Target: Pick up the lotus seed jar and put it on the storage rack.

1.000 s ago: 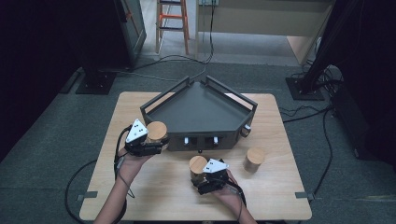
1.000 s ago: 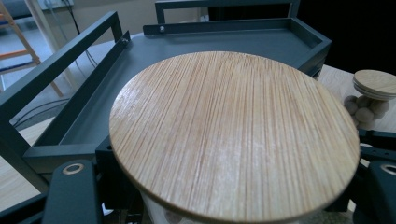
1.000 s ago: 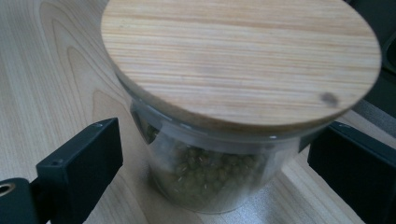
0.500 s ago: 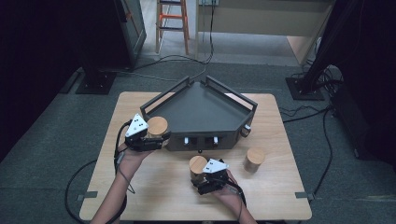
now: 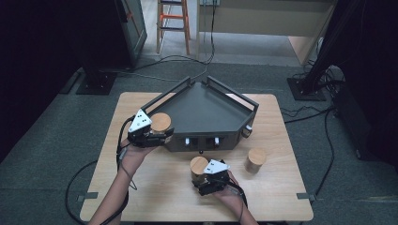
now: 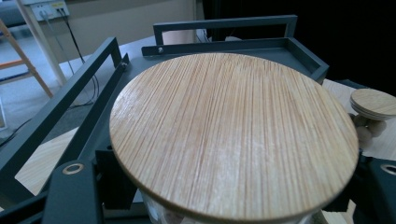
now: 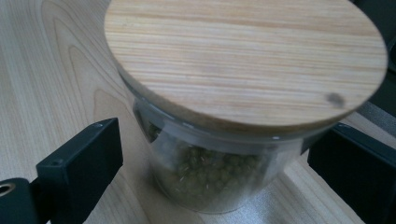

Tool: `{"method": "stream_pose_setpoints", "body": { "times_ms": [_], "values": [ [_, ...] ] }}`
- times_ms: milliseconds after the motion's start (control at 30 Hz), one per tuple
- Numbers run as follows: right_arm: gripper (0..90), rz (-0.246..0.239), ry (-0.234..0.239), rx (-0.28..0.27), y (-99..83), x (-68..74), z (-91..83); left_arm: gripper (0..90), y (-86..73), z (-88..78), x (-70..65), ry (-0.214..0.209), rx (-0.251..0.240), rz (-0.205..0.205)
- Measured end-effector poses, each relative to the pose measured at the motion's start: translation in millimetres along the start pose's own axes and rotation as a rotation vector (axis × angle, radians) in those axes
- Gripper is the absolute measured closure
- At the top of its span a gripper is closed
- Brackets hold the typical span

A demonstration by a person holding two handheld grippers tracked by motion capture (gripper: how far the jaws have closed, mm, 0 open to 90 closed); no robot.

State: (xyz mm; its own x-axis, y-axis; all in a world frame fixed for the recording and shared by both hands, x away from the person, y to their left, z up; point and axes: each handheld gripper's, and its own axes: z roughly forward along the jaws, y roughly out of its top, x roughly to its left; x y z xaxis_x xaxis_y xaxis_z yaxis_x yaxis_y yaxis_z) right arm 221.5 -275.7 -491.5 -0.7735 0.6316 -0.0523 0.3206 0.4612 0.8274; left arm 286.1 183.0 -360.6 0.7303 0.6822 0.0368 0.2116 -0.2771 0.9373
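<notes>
Bamboo-lidded jar [image 6: 233, 135] sits clamped between the jaws of the left gripper [image 5: 149, 132], held against the left rail of the dark metal tray [image 5: 206, 112]. A second jar [image 7: 219, 140] of green beans stands on the wooden table [image 5: 155, 192] between the right gripper [image 5: 210, 177] jaws, which flank it widely; whether they press the glass cannot be told. A third jar [image 5: 256, 160] stands apart, right.

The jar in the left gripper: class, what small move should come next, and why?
Probably carry it a little farther over the tray's rail and lower it onto the tray floor. The left gripper is shut on the jar with the bamboo lid, held raised at the dark tray's left edge. The right gripper stands open around a jar of green beans on the table.
</notes>
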Motion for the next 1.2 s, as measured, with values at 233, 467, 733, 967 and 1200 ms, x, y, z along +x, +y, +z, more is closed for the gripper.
{"method": "stream_pose_setpoints", "body": {
  "times_ms": [233, 467, 733, 967, 1200],
  "values": [
    [2.9, -0.001, 0.004, -0.003, -0.6, -0.7, -0.4, 25.2, 5.4, 5.3, 7.2, -0.010, 0.001, -0.014],
    [2.9, -0.002, 0.004, -0.001, -0.2, -0.4, -0.1, 25.2, 9.5, 10.6, 10.0, 0.000, 0.000, -0.014],
    [2.9, -0.003, 0.004, -0.004, -0.9, -0.6, -0.7, 25.2, 10.9, 20.9, 12.2, 0.017, -0.009, -0.042],
    [2.9, 0.000, 0.004, -0.004, -0.8, -0.8, -0.4, 25.2, 15.6, 28.8, 12.8, 0.023, -0.003, -0.037],
    [2.9, 0.001, 0.004, -0.004, -0.9, -0.7, -0.7, 25.2, 22.7, 35.2, 12.1, 0.023, -0.004, -0.022]
  ]
}}
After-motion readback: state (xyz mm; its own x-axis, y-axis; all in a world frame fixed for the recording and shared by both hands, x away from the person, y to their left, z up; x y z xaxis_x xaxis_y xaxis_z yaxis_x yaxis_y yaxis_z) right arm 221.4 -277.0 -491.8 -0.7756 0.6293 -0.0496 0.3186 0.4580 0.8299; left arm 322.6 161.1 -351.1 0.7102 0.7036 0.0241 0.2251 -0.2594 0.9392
